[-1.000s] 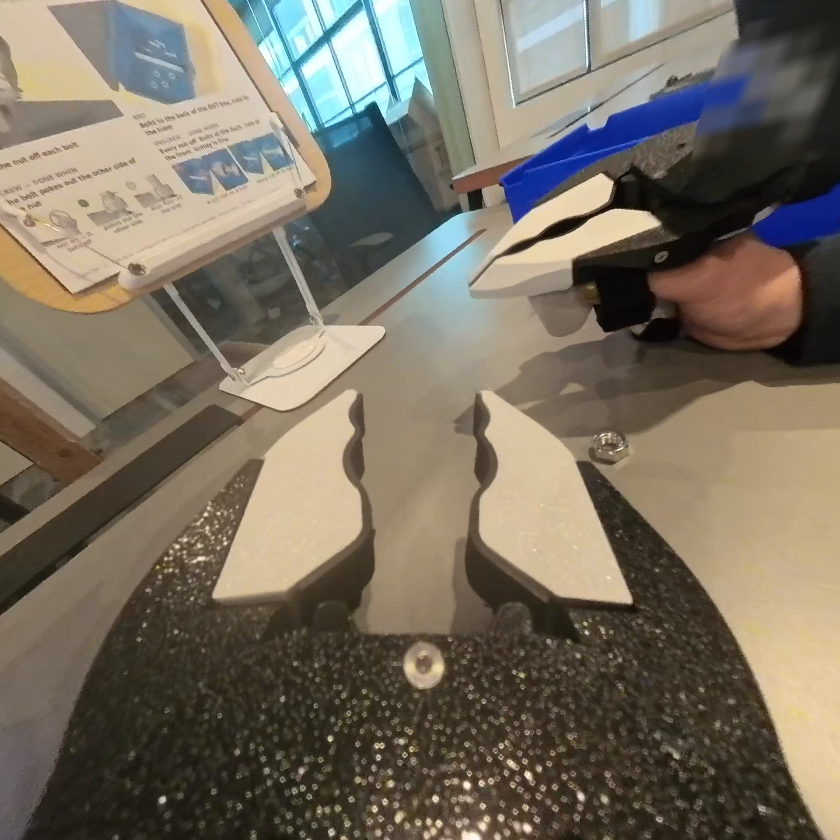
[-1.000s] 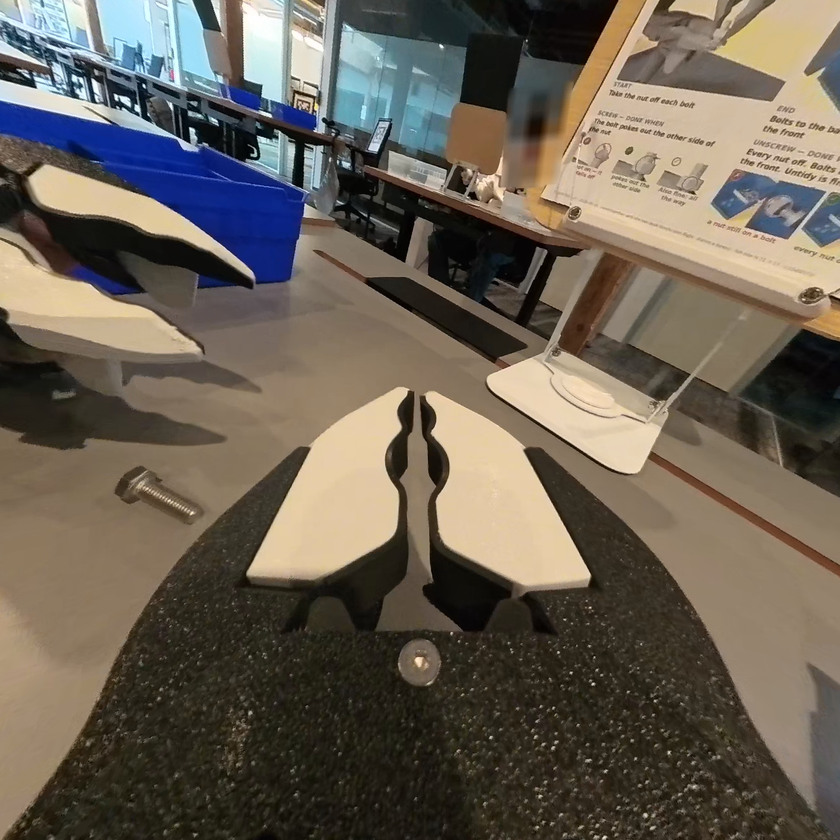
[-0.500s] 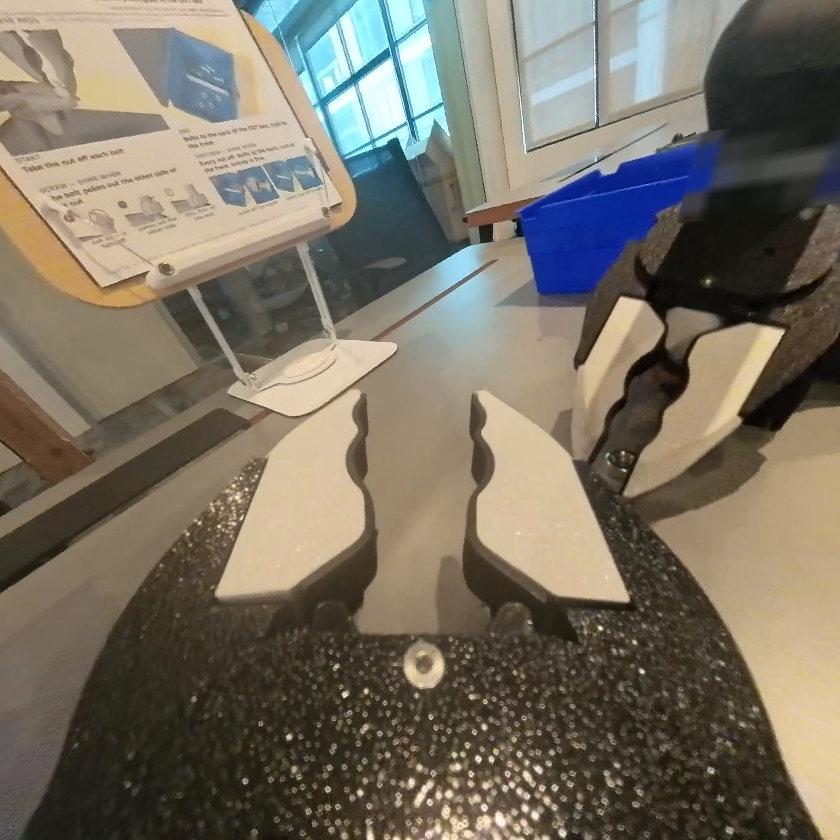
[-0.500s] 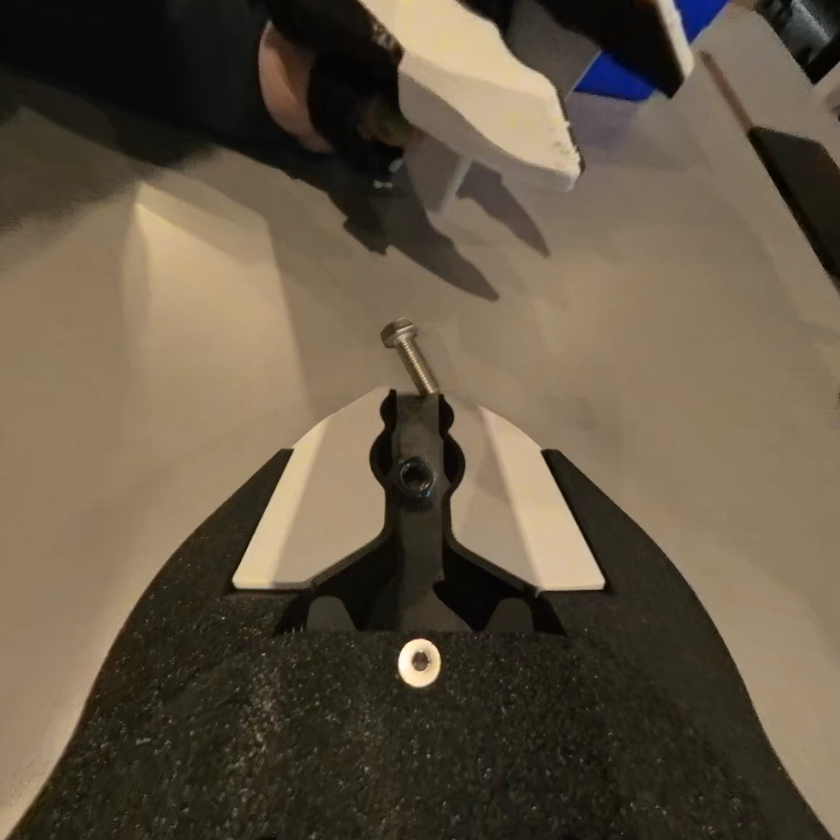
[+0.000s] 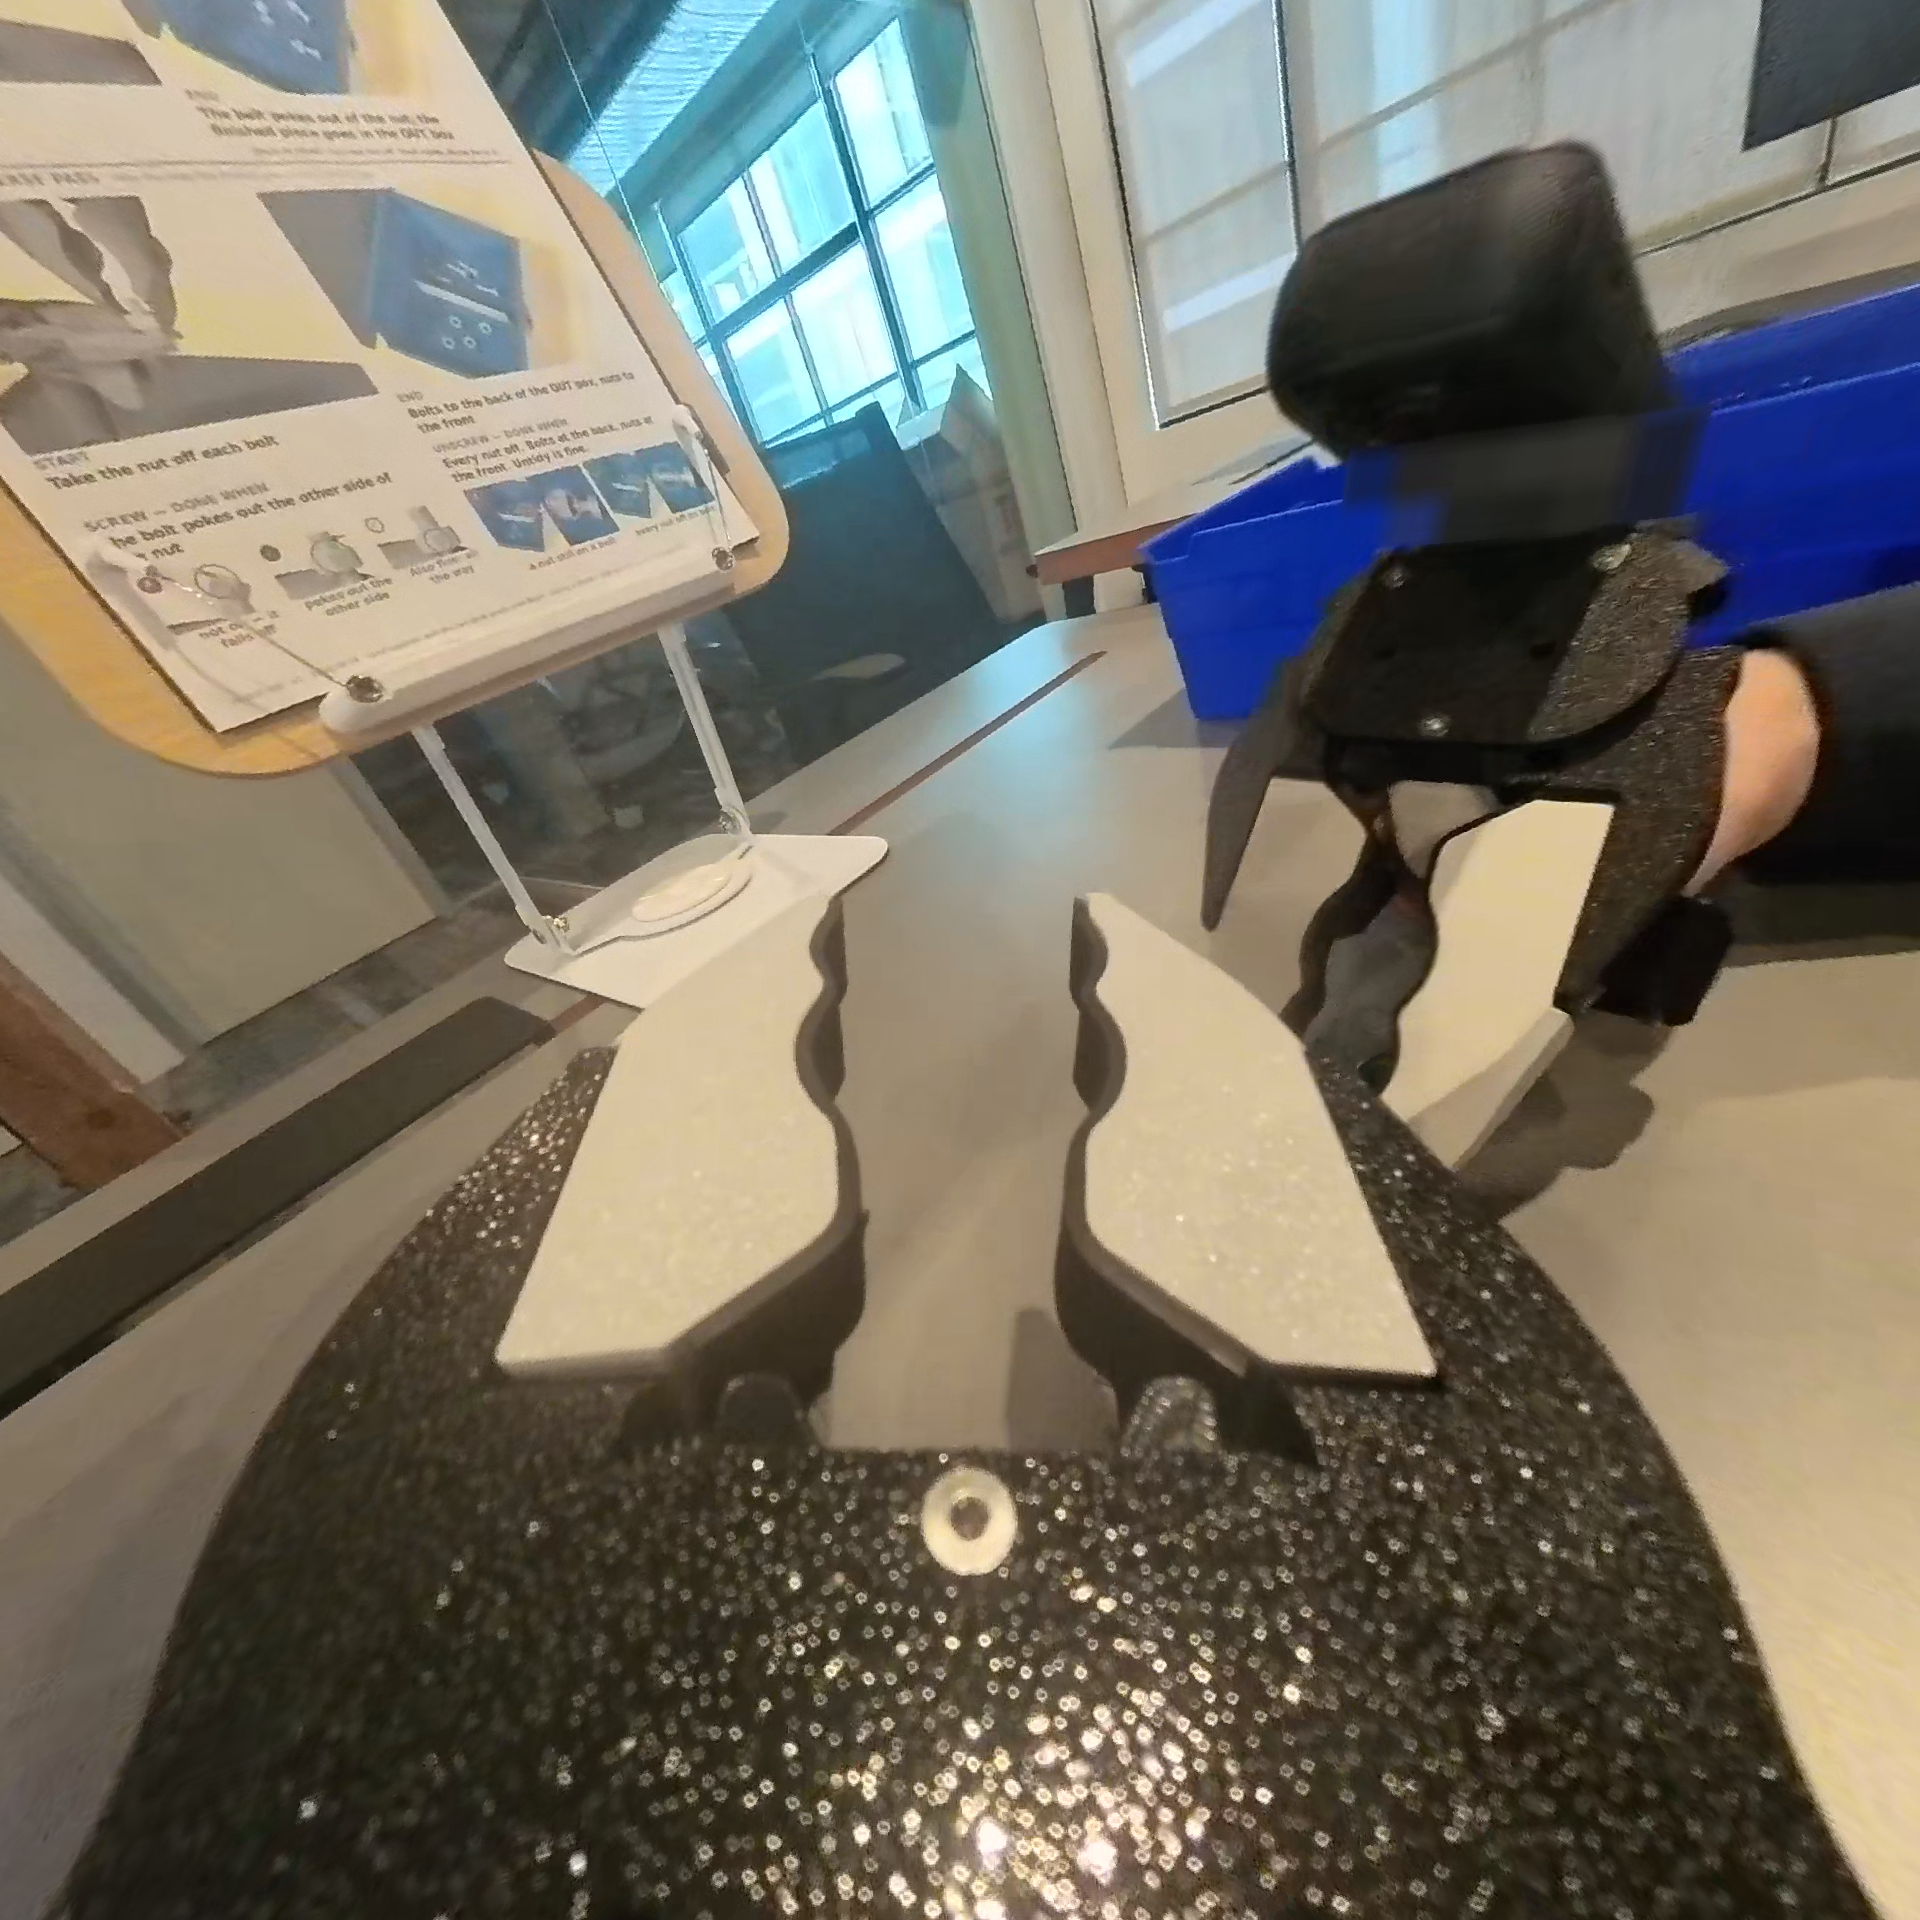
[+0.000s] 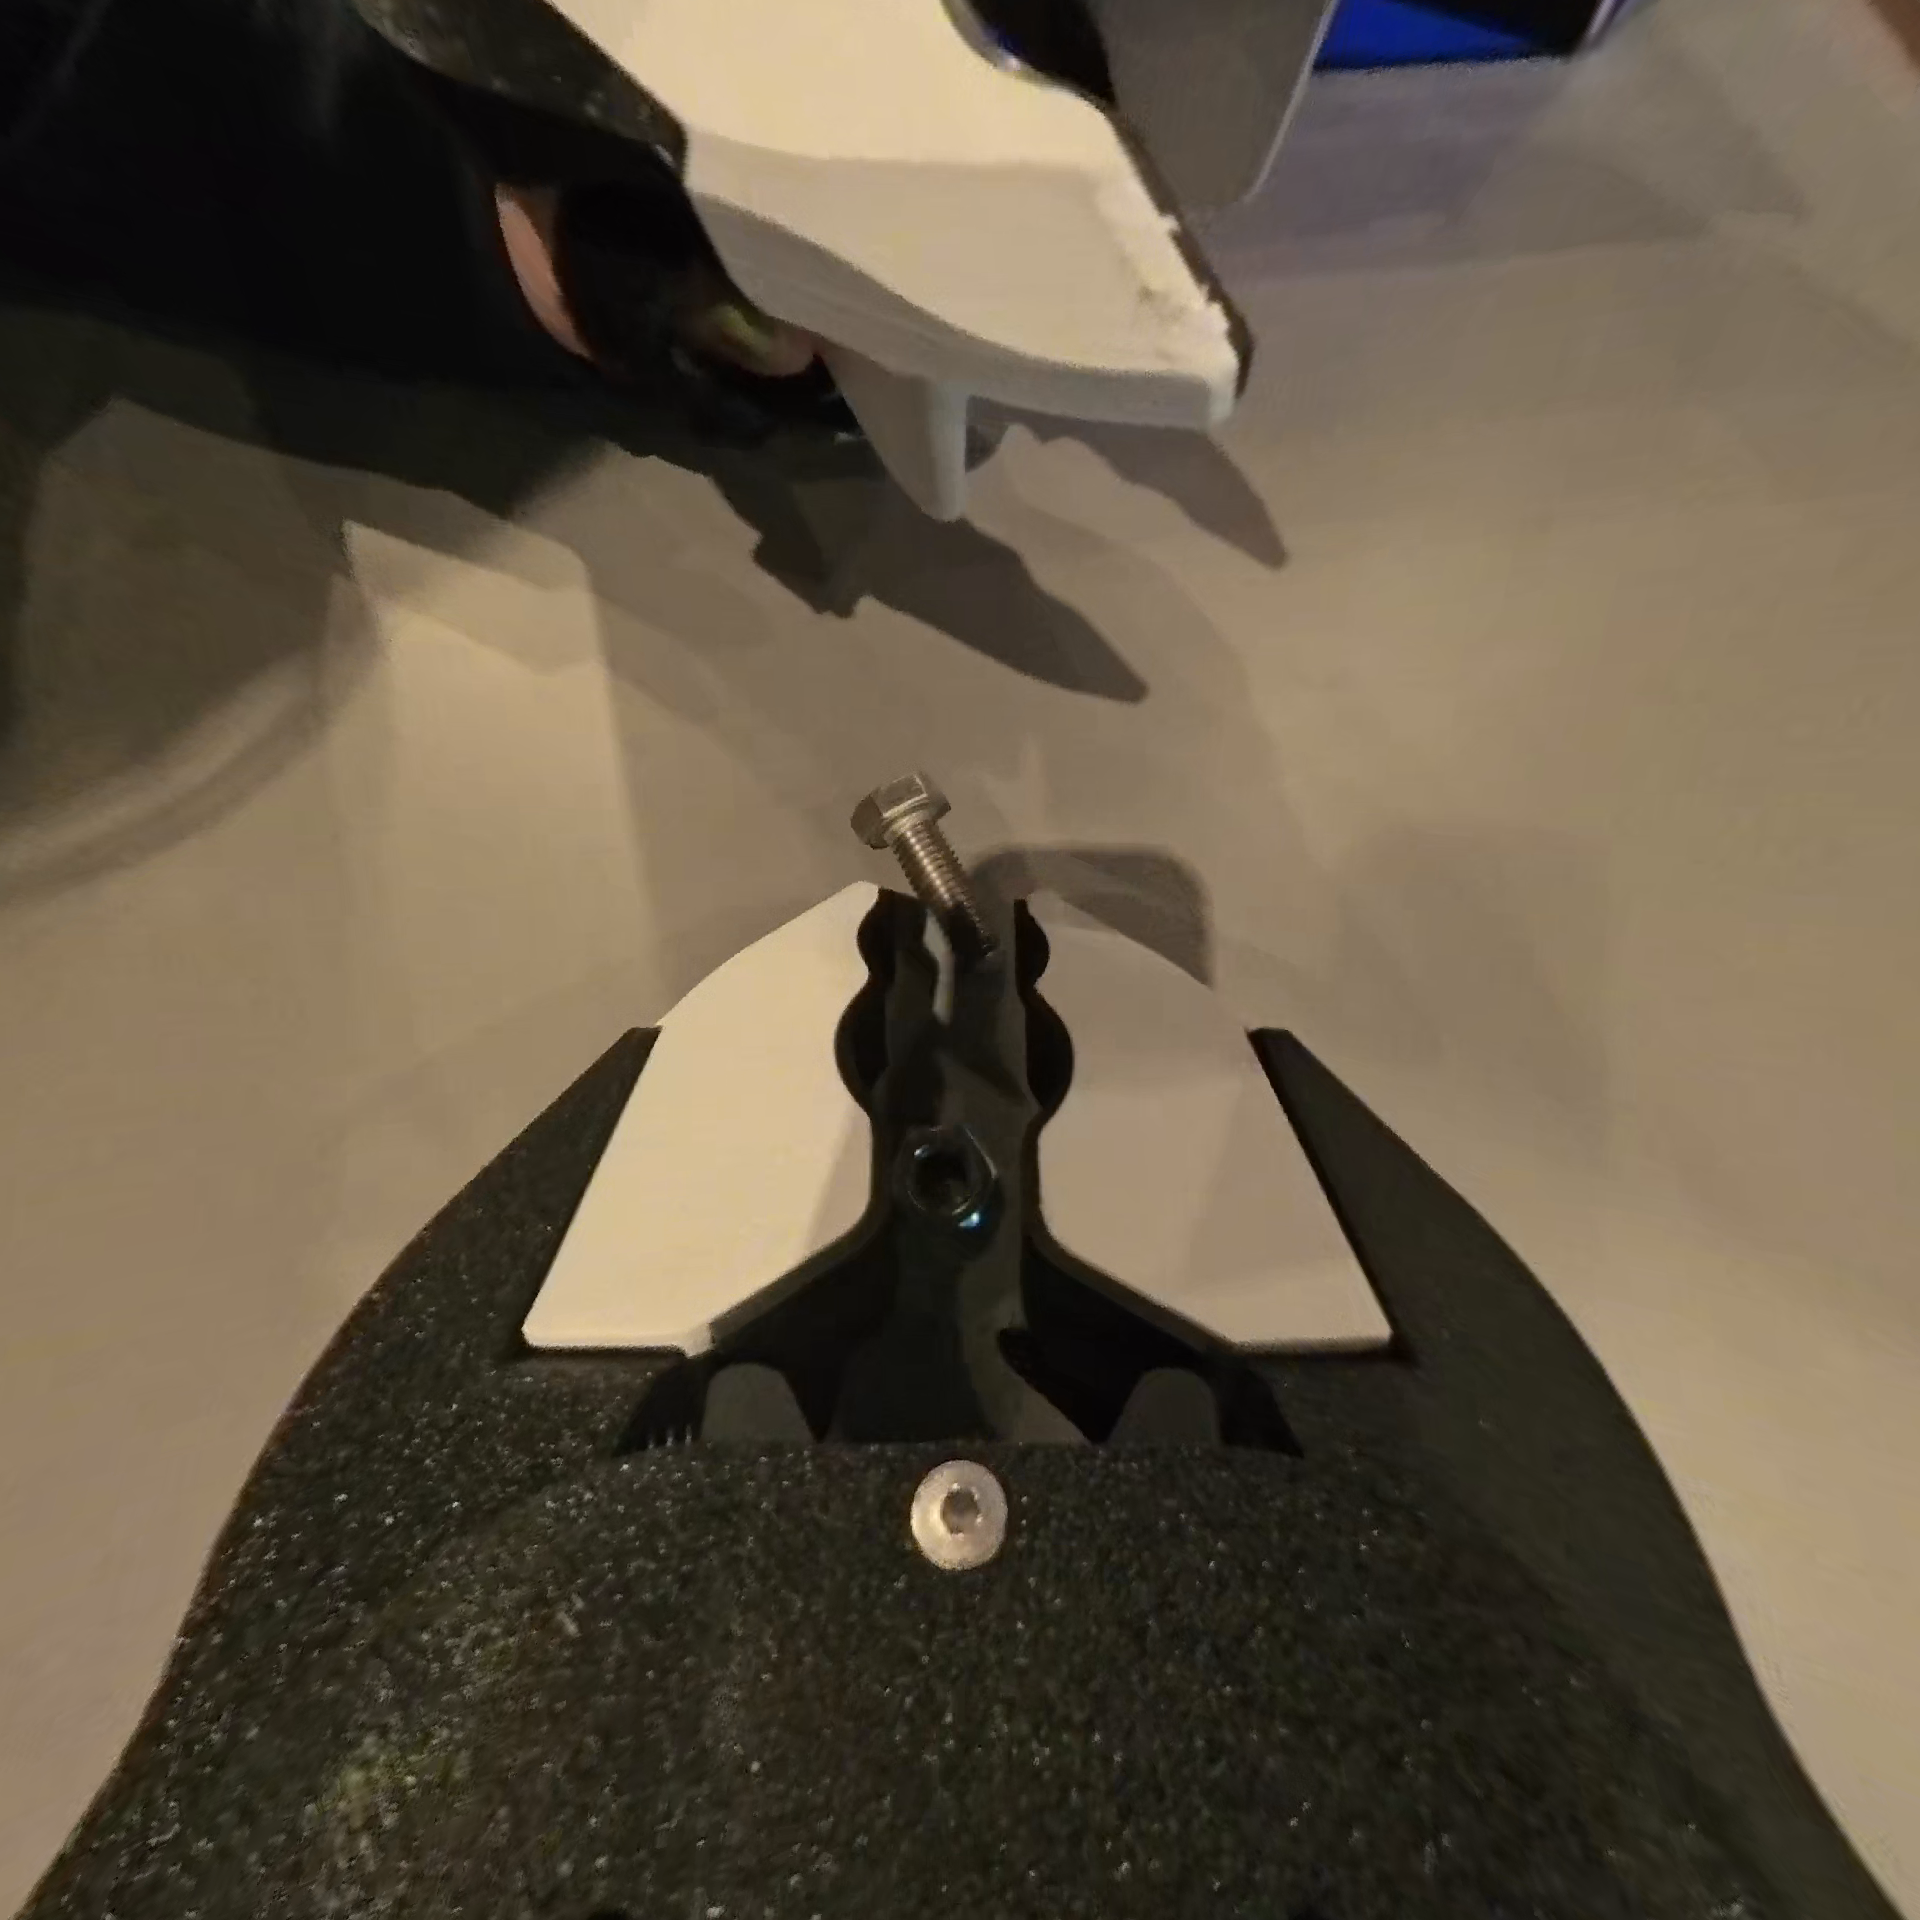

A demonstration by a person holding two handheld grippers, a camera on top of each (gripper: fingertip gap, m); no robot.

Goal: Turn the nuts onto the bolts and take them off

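A grey table fronts big windows, carrying an instruction stand and blue bin. The left gripper gapes empty; the right gripper, pointing downward, pinches a hex nut beside a bolt.

Daylit windows beyond grey table

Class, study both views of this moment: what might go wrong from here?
1. The nut looks pinched only by its edges in the right tool; it may tilt or slip out.
2. The bolt lies loose on the table with its threaded end at that tool's tips; a nudge may roll it away.
3. The left tool is open and empty, so nothing steadies the bolt.
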